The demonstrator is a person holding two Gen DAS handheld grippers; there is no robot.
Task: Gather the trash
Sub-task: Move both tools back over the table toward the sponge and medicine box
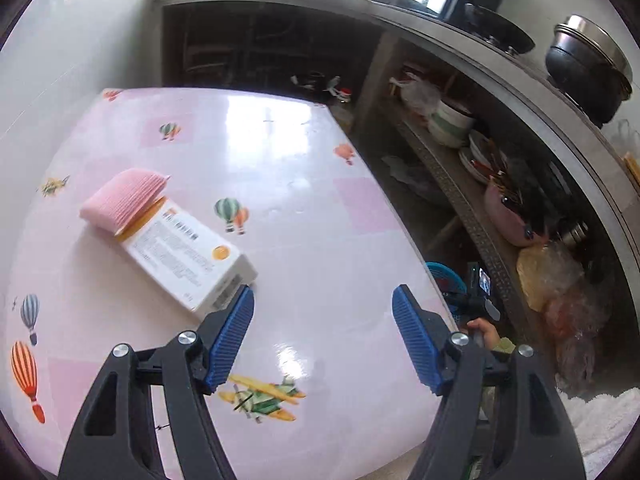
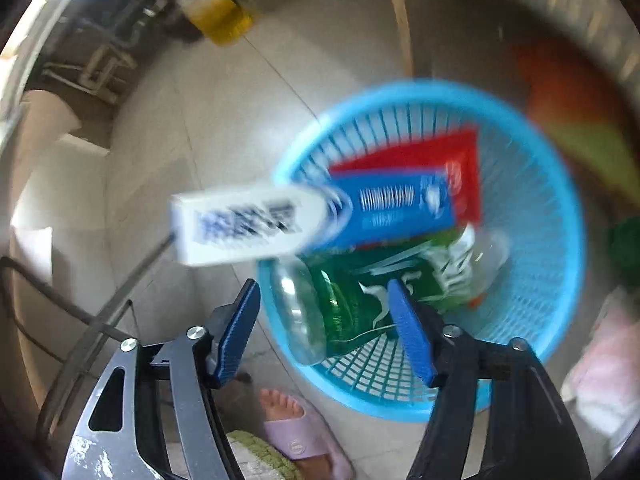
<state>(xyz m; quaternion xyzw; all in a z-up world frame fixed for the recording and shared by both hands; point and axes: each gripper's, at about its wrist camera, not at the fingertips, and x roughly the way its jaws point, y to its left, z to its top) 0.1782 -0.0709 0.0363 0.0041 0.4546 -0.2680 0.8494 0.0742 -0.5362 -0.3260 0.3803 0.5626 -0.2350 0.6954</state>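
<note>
On the pink table [image 1: 304, 208] lie a white and orange box [image 1: 188, 256] and, partly over its far end, a pink ribbed pad [image 1: 124, 200]. My left gripper [image 1: 323, 294] hovers open just right of the box, nothing between its fingers. My right gripper [image 2: 323, 285] points down over a blue basket [image 2: 552, 240], open and empty. A blurred white and blue carton [image 2: 248, 224] lies across the basket's left rim; whether it rests there or is in the air I cannot tell. Inside are a red and blue box [image 2: 404, 184], a green packet [image 2: 352, 296] and a clear bottle [image 2: 298, 312].
Right of the table stand open shelves [image 1: 472, 200] with bowls, dishes and bags, and the blue basket [image 1: 442, 274] is on the floor below the table's edge. A person's hand [image 1: 486, 332] holds the other gripper there. A foot in a pink slipper [image 2: 292, 432] is beside the basket.
</note>
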